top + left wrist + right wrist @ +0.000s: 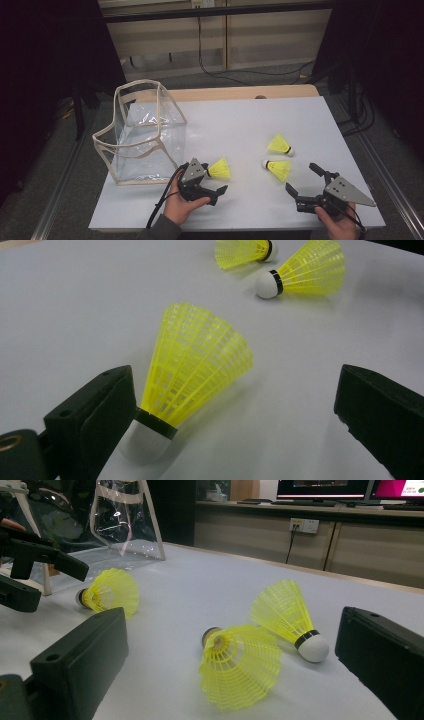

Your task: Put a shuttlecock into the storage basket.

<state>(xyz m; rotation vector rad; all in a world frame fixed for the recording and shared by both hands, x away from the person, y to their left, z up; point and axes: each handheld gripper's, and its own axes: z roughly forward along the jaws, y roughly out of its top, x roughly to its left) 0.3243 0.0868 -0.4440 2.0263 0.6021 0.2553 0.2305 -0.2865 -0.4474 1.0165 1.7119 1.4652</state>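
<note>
Yellow plastic mesh forms the skirt of the shuttlecock (195, 370) that lies on its side on the white bench (240, 120), between the jaws of the left gripper (212, 181), its white cork nose touching, or all but touching, one jaw while the other jaw stands well clear. Those jaws are spread wide, gripping nothing as yet. In the high view this near-left shuttlecock sits just right of the clear bag (142, 132), whose cream-edged mouth faces up and sags a little.

What might go amiss, I judge, is the closing: since only one jaw is at the nose, the far jaw would sweep in across the flared skirt, and a light, cone-shaped thing like this could roll or squirt out forward instead of being caught (the skirt also looks springy, so a pinch on it alone may slip). A squeeze at the black band by the cork seems the safer hold.

Farther right lie the other two shuttlecocks (278, 169) (280, 144), near each other. The right gripper (303, 180) rests at the near right edge, its jaws likewise parted and empty, pointed toward that pair. If it came in low, a jaw could nudge the nearer one into its neighbour and scatter both.

The bag's limp rim is another hazard: a drop onto the edge could bounce out.
</note>
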